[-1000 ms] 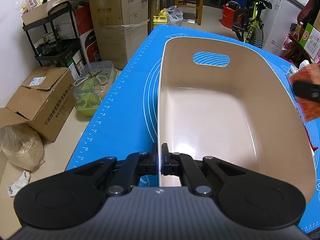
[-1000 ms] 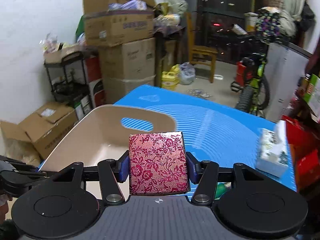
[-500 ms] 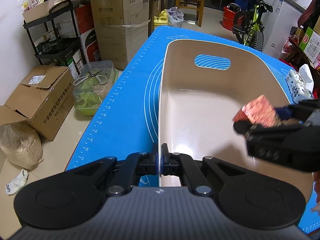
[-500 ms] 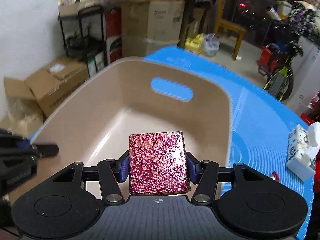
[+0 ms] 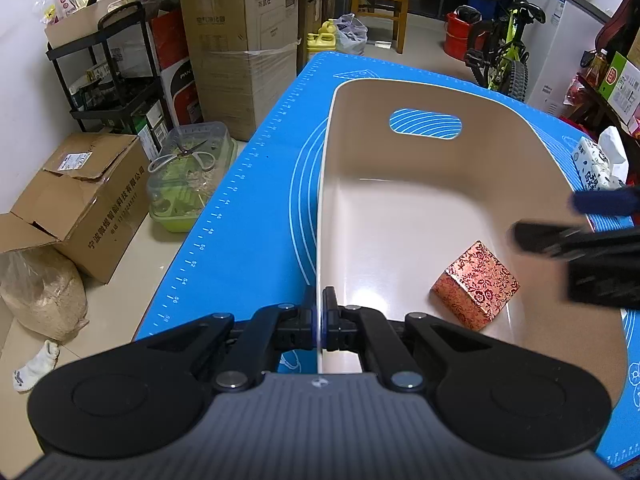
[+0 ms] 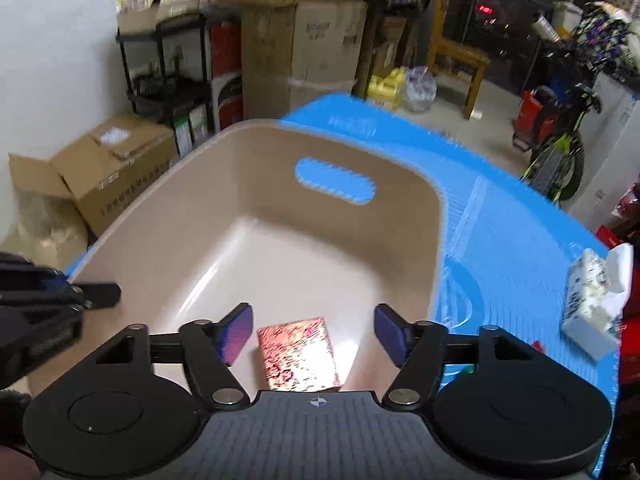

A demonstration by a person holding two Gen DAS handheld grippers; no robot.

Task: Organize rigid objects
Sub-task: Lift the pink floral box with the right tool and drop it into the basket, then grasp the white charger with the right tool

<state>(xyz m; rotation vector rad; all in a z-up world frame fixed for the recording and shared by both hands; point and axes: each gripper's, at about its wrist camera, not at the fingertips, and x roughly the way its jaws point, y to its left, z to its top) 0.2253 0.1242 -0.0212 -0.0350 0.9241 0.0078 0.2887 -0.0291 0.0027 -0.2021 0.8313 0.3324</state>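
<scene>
A beige plastic basket point(image 5: 326, 168) with a handle slot stands on the blue mat point(image 5: 256, 200). My left gripper point(image 5: 319, 312) is shut on the basket's near left rim. A red floral box point(image 5: 476, 284) lies tilted on the basket floor at the near right; it also shows in the right wrist view point(image 6: 298, 354). My right gripper point(image 6: 314, 334) is open and empty just above the box, over the basket point(image 6: 434, 240); it also shows blurred in the left wrist view point(image 5: 576, 220). The left gripper shows at the left edge of the right wrist view point(image 6: 92, 294).
A tissue pack point(image 5: 594, 168) lies on the mat right of the basket, also in the right wrist view point(image 6: 592, 300). Cardboard boxes point(image 5: 76, 200), a black shelf cart point(image 5: 112, 76) and a clear bin point(image 5: 188, 176) stand on the floor left. A bicycle point(image 5: 504, 48) stands behind.
My right gripper carried the red box over the basket, opened and let it go; the box now lies on the basket floor. The left gripper has kept its hold on the rim.
</scene>
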